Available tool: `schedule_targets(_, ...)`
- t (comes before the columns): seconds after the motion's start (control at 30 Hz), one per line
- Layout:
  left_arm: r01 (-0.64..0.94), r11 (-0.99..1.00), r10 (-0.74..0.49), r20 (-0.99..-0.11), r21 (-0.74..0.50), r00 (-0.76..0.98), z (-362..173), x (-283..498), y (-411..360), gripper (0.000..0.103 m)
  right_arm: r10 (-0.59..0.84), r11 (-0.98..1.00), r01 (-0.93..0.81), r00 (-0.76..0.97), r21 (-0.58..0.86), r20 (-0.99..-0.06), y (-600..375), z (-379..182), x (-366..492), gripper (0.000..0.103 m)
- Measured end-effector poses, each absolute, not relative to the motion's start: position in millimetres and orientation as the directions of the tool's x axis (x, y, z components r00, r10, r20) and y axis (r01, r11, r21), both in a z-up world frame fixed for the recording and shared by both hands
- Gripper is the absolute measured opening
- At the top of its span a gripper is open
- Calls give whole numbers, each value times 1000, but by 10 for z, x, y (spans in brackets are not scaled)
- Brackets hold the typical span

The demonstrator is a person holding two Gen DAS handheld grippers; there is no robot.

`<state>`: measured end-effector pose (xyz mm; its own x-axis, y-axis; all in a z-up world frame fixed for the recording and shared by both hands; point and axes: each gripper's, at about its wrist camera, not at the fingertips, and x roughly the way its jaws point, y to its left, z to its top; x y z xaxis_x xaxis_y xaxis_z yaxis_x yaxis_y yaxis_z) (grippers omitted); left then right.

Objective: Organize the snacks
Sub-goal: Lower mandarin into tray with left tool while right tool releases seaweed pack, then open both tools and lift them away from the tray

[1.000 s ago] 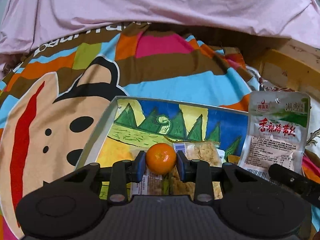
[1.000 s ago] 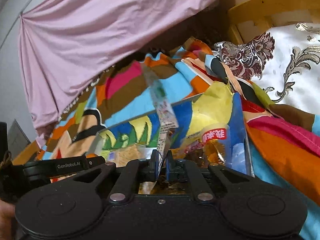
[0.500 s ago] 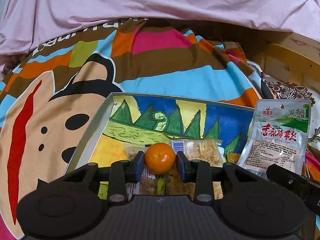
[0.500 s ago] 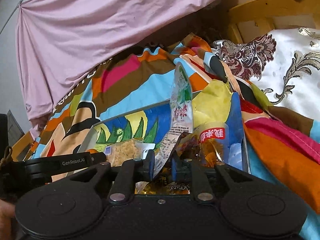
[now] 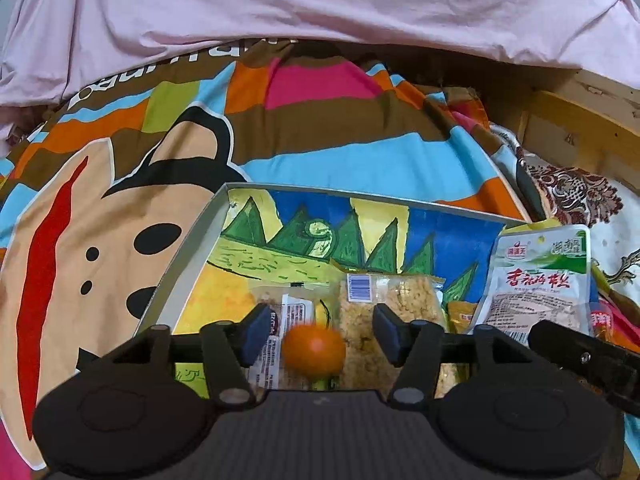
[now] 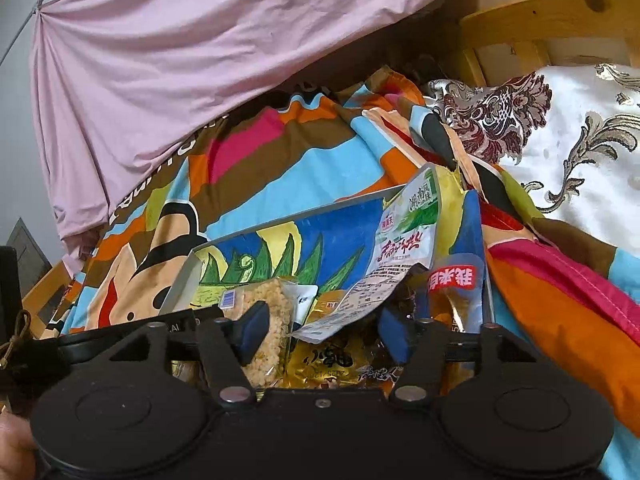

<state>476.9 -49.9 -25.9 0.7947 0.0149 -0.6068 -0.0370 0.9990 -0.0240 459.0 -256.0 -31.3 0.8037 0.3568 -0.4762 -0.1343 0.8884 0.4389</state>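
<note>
A shallow box (image 5: 188,252) with a painted landscape floor lies on the bed and holds several snack packets. My left gripper (image 5: 318,334) is open; a small orange (image 5: 314,350), blurred, sits free between its fingers over the packets. My right gripper (image 6: 320,334) is open; a white-green seaweed packet (image 6: 400,248) lies loose in front of it, leaning on the box's right side. The same packet shows in the left wrist view (image 5: 540,276). A rice-crisp packet (image 5: 404,296) lies in the box and also shows in the right wrist view (image 6: 268,320).
The box sits on a colourful cartoon blanket (image 5: 120,220). A pink sheet (image 5: 280,4) hangs behind. A wooden bed frame (image 6: 552,8) and a white embroidered cover (image 6: 580,168) lie to the right. A gold packet (image 6: 332,364) and a red-label packet (image 6: 452,280) fill the box's right part.
My left gripper has opened and let go of the orange, which drops slightly. My right gripper has opened and released the seaweed packet, which has tipped over onto the box's right side.
</note>
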Motion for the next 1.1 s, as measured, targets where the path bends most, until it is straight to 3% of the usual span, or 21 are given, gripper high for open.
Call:
schedule_targets(0.27, -33, 998, 0, -589, -46, 808, -155, 4621, -477, 81, 349, 893, -135, 810, 428, -472, -2596, -152, 4453, 78)
schedule_targets(0.67, -69, 993, 2, -565, -97, 825, 64, 4289, -256, 87, 339, 903, -145, 819, 404, -463, -2619, 84, 4168, 87)
schedule_targets(1.1, -102, 980, 1, -511, -171, 860, 284, 3605, -15, 97, 313, 939, -219, 868, 267, -387, -2464, 490, 3561, 97)
